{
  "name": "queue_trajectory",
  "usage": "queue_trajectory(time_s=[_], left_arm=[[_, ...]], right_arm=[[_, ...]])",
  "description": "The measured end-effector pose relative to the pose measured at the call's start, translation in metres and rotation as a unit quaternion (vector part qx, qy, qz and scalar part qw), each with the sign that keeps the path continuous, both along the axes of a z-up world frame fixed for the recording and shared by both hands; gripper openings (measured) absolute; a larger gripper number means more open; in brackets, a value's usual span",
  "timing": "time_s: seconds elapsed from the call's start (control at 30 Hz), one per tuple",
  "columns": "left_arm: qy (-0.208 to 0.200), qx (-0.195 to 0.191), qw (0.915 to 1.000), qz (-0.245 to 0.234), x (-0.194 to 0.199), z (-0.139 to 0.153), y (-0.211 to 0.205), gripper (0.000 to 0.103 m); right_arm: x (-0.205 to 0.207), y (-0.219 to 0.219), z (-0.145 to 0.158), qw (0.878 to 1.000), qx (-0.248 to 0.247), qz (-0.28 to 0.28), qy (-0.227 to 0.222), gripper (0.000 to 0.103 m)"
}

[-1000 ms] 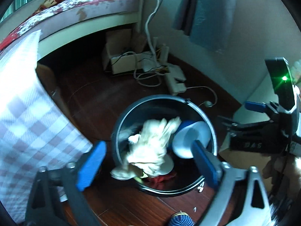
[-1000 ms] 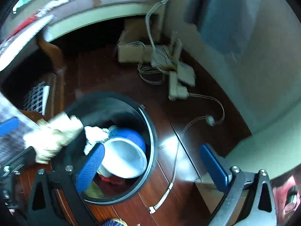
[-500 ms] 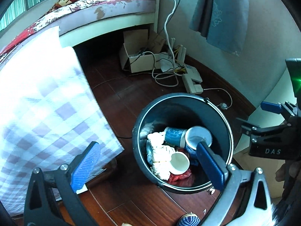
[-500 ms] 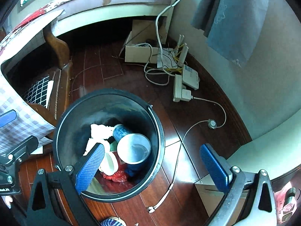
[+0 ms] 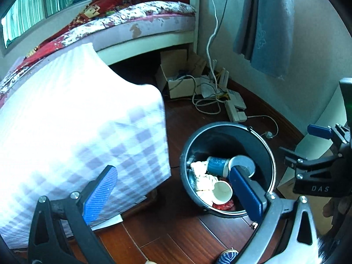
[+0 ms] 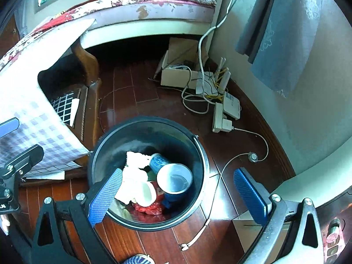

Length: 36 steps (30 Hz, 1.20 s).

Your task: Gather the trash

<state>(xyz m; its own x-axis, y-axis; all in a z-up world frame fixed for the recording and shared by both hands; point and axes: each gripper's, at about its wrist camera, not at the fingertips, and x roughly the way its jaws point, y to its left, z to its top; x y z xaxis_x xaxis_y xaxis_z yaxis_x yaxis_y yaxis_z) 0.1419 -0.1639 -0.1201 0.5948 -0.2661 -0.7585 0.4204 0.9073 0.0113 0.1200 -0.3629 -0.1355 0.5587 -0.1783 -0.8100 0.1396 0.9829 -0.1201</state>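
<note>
- The floor point(image 6: 143, 88) is laid in dark red-brown wood planks, glossy in places.
- A black bin point(image 6: 198, 154) is stood on the floor, near the middle of both views.
- Inside the bin, crumpled white tissue point(image 6: 134, 165), a blue cup point(image 6: 173, 182) on its side, a second blue cup point(image 6: 157, 160), a white cup point(image 6: 146, 192) and a red scrap point(image 6: 147, 209) are seen, lying together at the bottom.
- The left gripper point(image 5: 173, 189) is held above the floor with its blue pads wide apart and nothing between them; its right pad is seen over the bin.
- The right gripper point(image 6: 178, 195) is likewise spread open and empty, held over the near right part of the bin.
- A checked cloth point(image 5: 77, 132) is draped over furniture at the left, just beside the bin.
- A bed point(image 5: 143, 22) with a floral mattress is set along the far side.
- A cardboard box point(image 6: 178, 74), a power strip point(image 6: 219, 118) and tangled cables point(image 6: 193, 101) are gathered on the floor at the far right, by the wall.
- A blue-grey curtain point(image 6: 281, 33) is hung on the right wall.
</note>
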Motion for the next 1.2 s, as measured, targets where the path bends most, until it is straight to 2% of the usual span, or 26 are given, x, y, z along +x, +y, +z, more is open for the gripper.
queue_trajectory(time_s=[0.4,0.63,0.77,0.97,1.2], left_arm=[[-0.042,0.000,0.9988,0.026,-0.025,0.036,0.035,0.102],[-0.068,0.009,0.9966,0.045,-0.045,0.059,0.061,0.102],[-0.078,-0.011,0.9953,0.057,-0.061,0.076,0.080,0.102],[-0.109,-0.021,0.9909,0.077,-0.094,0.105,0.104,0.102],[-0.129,-0.035,0.9881,0.075,-0.127,0.126,0.120,0.102]], right_arm=[[-0.026,0.046,0.034,0.999,0.022,0.013,-0.041,0.102],[-0.044,0.082,0.066,0.997,0.026,0.022,-0.065,0.102],[-0.061,0.099,0.086,0.997,0.029,0.017,-0.075,0.102],[-0.093,0.116,0.120,0.994,0.022,0.003,-0.103,0.102],[-0.127,0.134,0.153,0.991,0.001,0.008,-0.136,0.102]])
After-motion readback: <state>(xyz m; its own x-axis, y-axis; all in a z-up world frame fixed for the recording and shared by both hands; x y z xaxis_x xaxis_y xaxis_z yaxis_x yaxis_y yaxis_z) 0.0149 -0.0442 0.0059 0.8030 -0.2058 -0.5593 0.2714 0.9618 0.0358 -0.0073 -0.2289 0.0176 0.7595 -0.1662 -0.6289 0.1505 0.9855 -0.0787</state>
